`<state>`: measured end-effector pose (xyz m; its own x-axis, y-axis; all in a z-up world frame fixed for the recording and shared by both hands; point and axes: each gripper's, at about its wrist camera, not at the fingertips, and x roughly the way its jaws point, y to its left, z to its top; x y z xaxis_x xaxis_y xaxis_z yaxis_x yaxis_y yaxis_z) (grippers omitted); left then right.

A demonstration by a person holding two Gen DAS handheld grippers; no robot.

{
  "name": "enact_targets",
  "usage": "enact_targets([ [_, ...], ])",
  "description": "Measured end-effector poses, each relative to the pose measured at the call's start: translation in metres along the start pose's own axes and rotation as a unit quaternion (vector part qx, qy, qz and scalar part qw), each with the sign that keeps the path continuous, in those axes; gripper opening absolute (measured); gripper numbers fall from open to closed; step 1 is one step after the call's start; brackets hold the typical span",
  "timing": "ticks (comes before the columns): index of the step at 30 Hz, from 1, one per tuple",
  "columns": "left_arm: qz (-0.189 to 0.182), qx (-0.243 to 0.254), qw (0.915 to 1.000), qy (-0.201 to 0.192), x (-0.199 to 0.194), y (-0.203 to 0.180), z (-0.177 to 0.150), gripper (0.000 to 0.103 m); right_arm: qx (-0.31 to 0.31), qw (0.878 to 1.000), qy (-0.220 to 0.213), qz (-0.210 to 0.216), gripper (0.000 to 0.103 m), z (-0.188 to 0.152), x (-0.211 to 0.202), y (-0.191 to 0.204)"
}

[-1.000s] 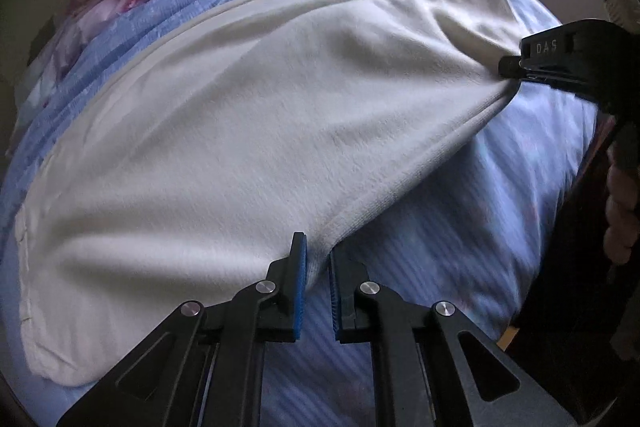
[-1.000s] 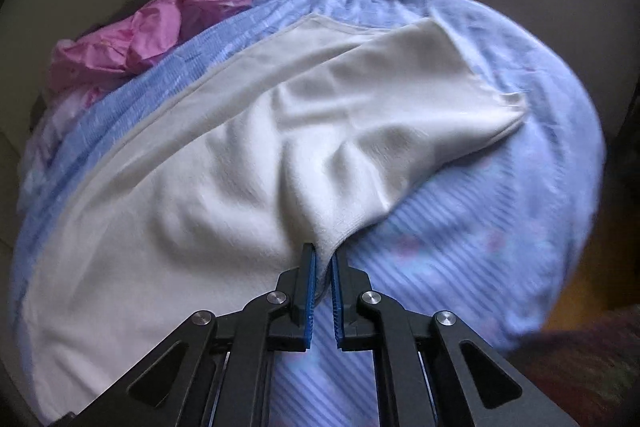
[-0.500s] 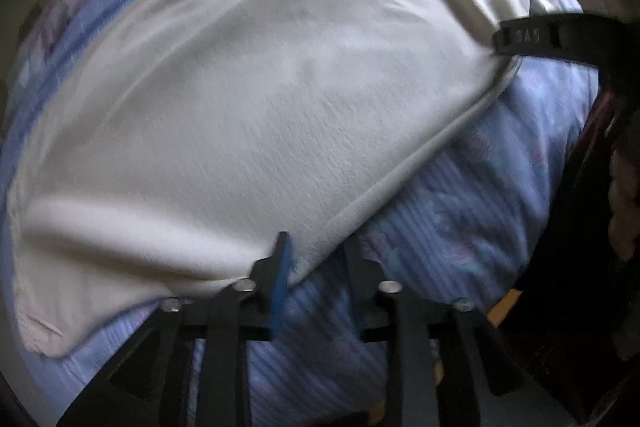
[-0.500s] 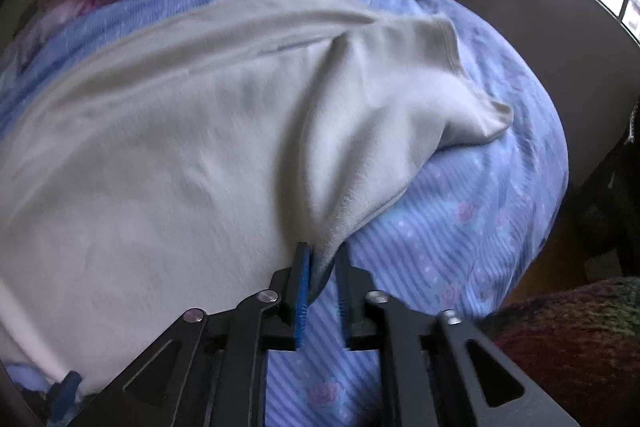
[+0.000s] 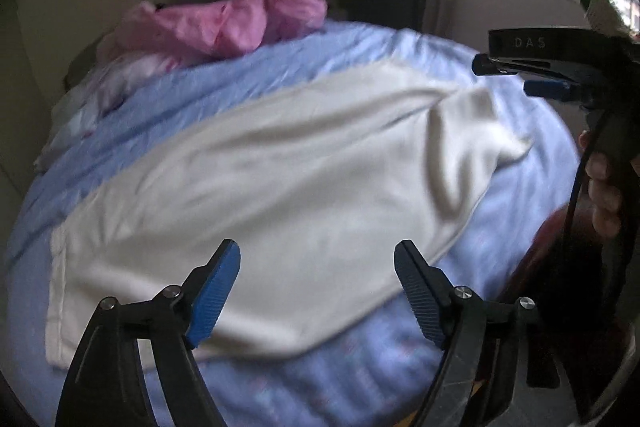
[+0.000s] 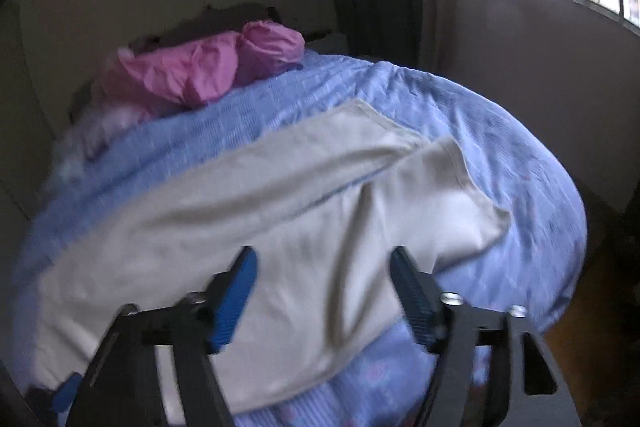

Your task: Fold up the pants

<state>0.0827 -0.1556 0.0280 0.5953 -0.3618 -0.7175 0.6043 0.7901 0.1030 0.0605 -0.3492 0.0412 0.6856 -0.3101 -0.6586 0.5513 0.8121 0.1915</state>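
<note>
text: "DAS" | on: black body of the right tongs (image 5: pixel 520 77), pale letters on its side face, above its blue pads | seen from: left wrist view, up and to the right of the left tongs (image 5: pixel 316 291) | other readable text: none

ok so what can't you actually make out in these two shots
- Cream pants, left wrist view: near edge hidden behind the left gripper; motion blur hides seams.
- Pants' far-left end, right wrist view: covered by the right gripper.
- Pink bedding: blurred, item unclear.
</note>
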Motion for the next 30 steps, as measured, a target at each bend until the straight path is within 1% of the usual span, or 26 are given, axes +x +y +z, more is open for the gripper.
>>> enact_targets([
  [2,-0.013,0.009,0.9999,-0.003,0.002,-0.012,0.019,0.081,0.025,1.0,-0.001,0.001,0.071,0.024,0.001,-0.027],
  [4,-0.029,0.022,0.9993,0.0,0.012,-0.03,0.039,0.081,0.029,0.999,0.031,-0.003,0.071,0.046,0.012,-0.055],
  [6,-0.042,0.028,0.9987,0.007,0.024,-0.05,0.055,0.081,0.028,0.997,0.073,0.01,0.071,0.059,0.025,-0.082],
  [9,-0.053,0.033,0.9979,0.017,0.041,-0.083,0.076,0.081,0.046,0.994,0.094,0.002,0.071,0.067,0.036,-0.121],
  [12,-0.066,0.039,0.9969,0.019,0.054,-0.111,0.087,0.081,0.042,0.993,0.106,-0.001,0.071,0.067,0.047,-0.152],
  [16,-0.078,0.057,0.9945,0.041,0.078,-0.149,0.095,0.081,0.046,0.991,0.124,0.004,0.071,0.064,0.065,-0.188],
  [21,-0.061,0.088,0.9919,0.069,0.108,-0.18,0.099,0.081,0.04,0.988,0.15,0.016,0.069,0.06,0.096,-0.223],
  [22,-0.059,0.093,0.9912,0.073,0.113,-0.184,0.1,0.081,0.039,0.987,0.156,0.018,0.069,0.059,0.104,-0.229],
  [25,-0.052,0.103,0.9897,0.084,0.126,-0.189,0.1,0.081,0.046,0.981,0.184,0.039,0.056,0.05,0.125,-0.242],
  [27,-0.05,0.101,0.9892,0.093,0.136,-0.191,0.101,0.081,0.069,0.975,0.206,0.049,0.056,0.042,0.142,-0.252],
  [30,-0.054,0.095,0.9889,0.101,0.145,-0.191,0.101,0.081,0.1,0.968,0.223,0.053,0.056,0.03,0.158,-0.263],
])
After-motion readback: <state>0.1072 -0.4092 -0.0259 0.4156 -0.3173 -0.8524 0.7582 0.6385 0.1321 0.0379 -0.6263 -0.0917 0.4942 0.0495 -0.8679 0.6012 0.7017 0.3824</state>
